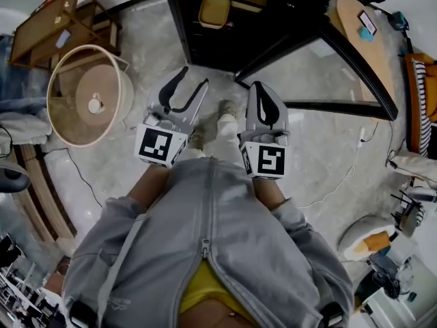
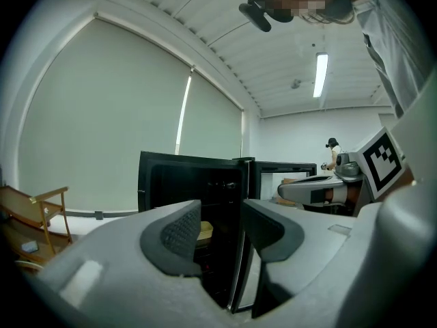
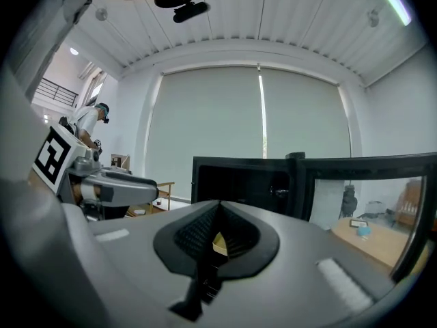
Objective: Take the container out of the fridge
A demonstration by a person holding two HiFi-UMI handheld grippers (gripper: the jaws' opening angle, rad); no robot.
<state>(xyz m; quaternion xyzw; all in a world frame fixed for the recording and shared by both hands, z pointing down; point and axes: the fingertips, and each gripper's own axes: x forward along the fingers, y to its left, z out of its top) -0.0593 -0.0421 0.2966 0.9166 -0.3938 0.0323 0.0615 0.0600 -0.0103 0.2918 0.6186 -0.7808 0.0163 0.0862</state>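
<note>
Approach was judged to be the step in hand: the fridge (image 1: 205, 46) was seen with its door (image 1: 321, 74) swung open, and the yellow container (image 1: 214, 11) was seen on a shelf inside, untouched. Both grippers were held short of the opening. The left gripper (image 1: 194, 79) was held with jaws apart and nothing between them; the right gripper (image 1: 262, 87) was closed on nothing. A reach into the fridge was called for next, with open jaws brought around the container.
</note>
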